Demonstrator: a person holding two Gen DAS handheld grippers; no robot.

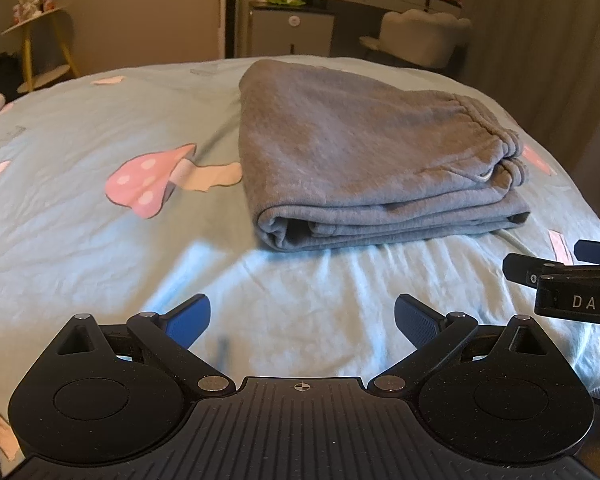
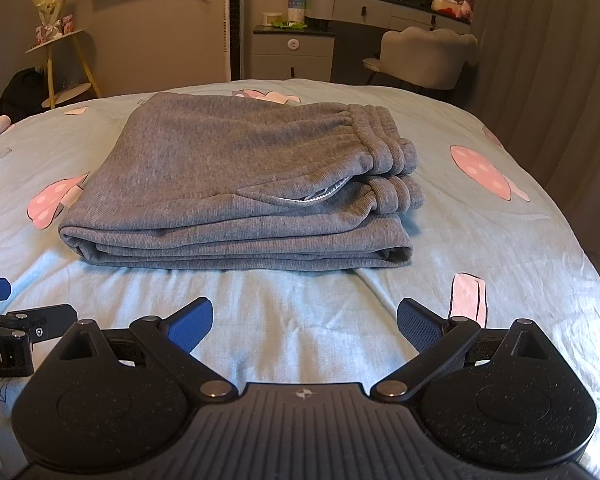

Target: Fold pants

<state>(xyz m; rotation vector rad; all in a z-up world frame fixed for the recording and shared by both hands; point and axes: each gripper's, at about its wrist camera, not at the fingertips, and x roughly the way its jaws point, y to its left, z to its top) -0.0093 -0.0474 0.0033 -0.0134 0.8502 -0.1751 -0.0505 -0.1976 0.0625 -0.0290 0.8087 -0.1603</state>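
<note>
The grey fleece pants [image 2: 236, 184] lie folded in a thick stack on the bed with the light blue mushroom-print sheet [image 2: 300, 320], ahead of both grippers and apart from them. The elastic waistband [image 2: 388, 148] is on the right side of the stack, and the folded edges face the grippers. The left hand-held gripper [image 1: 302, 318] has its blue-padded fingers [image 1: 190, 318] spread wide and holds nothing. The right hand-held gripper [image 2: 305, 320] is also spread wide and empty, just beside the left one above the sheet.
</note>
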